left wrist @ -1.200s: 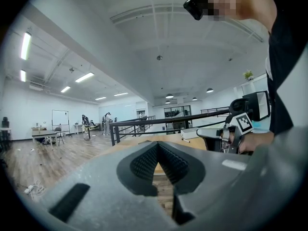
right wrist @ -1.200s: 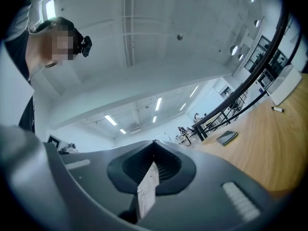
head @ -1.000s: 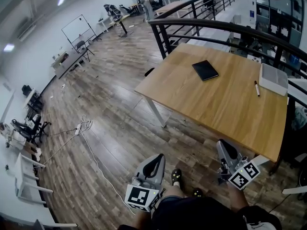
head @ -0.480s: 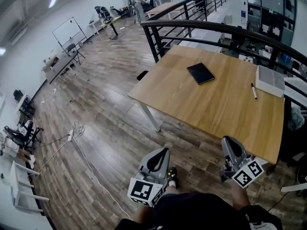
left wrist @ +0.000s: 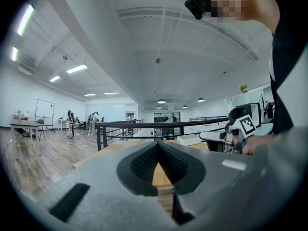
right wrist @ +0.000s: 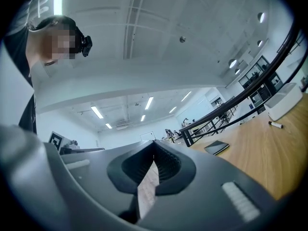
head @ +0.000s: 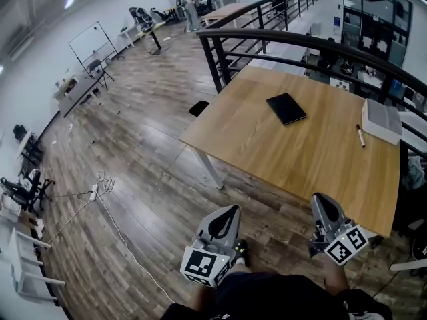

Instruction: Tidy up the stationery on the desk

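A wooden desk stands ahead of me at the right. On it lie a black notebook, a marker pen and a white box at the far right edge. My left gripper is held low over the floor, short of the desk's near edge, shut and empty. My right gripper hangs just before the desk's near corner, also shut with nothing in it. In the right gripper view the shut jaws point along the desk toward the notebook, pen and box.
A black metal railing curves round the desk's far side. A white cable with a power strip lies on the wooden floor at left. A whiteboard, more desks and people stand far off.
Both grippers and the view have advanced toward the desk; the desk now sits closer and lower in the head view. The jaws stayed shut.
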Demonstrator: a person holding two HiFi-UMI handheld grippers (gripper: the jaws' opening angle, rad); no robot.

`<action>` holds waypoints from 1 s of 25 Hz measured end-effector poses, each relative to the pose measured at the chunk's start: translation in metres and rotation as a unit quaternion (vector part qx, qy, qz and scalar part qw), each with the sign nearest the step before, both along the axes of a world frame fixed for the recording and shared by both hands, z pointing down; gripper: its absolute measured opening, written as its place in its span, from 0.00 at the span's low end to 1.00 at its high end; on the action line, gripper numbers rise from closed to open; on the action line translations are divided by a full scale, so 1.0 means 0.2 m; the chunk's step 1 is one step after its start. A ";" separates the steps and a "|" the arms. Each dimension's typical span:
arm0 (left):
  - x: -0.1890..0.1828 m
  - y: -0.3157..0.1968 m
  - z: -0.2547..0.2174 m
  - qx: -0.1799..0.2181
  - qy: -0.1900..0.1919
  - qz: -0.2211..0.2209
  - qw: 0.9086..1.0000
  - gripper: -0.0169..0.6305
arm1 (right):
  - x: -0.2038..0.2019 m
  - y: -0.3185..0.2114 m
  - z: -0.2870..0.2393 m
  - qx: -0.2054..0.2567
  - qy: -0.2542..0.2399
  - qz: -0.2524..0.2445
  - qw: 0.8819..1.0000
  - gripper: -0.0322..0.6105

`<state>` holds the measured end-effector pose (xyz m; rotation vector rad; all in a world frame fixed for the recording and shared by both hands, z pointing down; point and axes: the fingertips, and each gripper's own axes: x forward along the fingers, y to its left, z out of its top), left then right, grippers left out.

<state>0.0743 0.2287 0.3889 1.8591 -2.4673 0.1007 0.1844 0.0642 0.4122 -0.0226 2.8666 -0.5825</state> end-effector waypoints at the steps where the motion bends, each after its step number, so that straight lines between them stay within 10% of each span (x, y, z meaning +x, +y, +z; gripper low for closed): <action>1: -0.03 0.00 0.00 0.000 0.002 0.002 1.000 0.02 | -0.03 -0.01 0.00 0.000 0.002 0.003 1.000 0.05; 25: -0.71 -0.19 0.00 0.011 0.023 0.078 0.997 0.02 | -0.61 -0.09 -0.02 0.007 0.026 0.071 0.997 0.05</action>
